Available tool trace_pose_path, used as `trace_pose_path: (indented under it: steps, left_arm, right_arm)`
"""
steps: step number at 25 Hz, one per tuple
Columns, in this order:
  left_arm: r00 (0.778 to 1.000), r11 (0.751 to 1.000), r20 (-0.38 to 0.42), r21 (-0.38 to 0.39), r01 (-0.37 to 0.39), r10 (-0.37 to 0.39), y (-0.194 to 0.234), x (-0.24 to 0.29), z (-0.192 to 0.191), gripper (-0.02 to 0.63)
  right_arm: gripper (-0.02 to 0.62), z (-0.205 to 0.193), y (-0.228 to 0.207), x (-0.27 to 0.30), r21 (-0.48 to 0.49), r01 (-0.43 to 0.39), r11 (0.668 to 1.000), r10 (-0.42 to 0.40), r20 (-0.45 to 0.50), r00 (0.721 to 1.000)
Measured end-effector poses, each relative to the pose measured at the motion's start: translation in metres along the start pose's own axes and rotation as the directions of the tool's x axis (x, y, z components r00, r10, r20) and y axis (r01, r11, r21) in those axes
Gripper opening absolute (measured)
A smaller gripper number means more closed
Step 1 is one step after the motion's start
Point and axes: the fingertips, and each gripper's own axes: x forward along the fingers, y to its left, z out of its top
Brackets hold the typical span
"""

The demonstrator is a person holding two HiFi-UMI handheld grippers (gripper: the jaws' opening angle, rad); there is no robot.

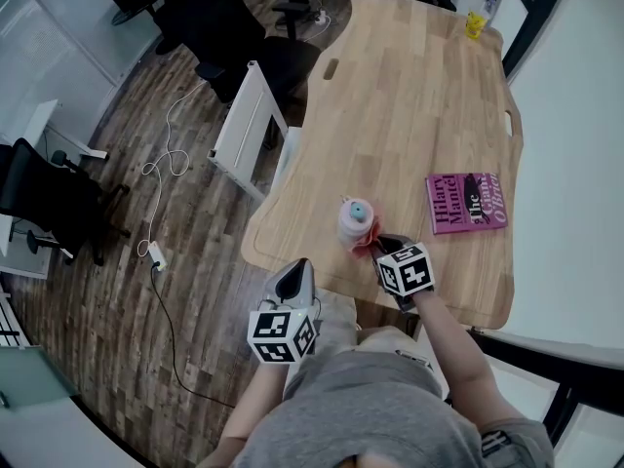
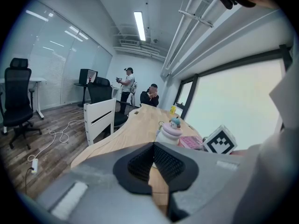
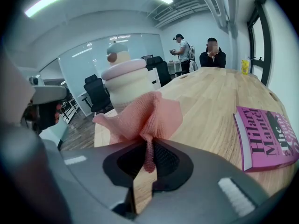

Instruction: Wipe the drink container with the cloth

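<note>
The right tool (image 3: 148, 149), on a forearm stretched forward over the bench (image 1: 409, 96) edge, pinches the pink cloth (image 3: 149, 113) right at the container (image 1: 355, 220), which stands upright near the bench's near edge. The left tool (image 2: 153, 148), pressed together and empty, is held low, off the bench.
</note>
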Motion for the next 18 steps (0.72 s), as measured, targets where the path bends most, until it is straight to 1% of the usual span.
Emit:
trace_pose_path:
  steps: [11,18]
  left_arm:
    - [1.000,1.000,-0.012,0.000,0.002,-0.002,0.001,0.006,0.000,0.000]
    - [1.000,1.000,-0.014,-0.002,-0.001,0.001,0.002,0.007,-0.001,0.000]
  right_arm:
    - [0.035,-0.023,-0.009,0.023,0.009,0.029,1.000,-0.028,-0.085,0.996]
    - [0.035,-0.029,-0.011,0.030,0.042,0.024,0.999,-0.020,-0.086,0.996]
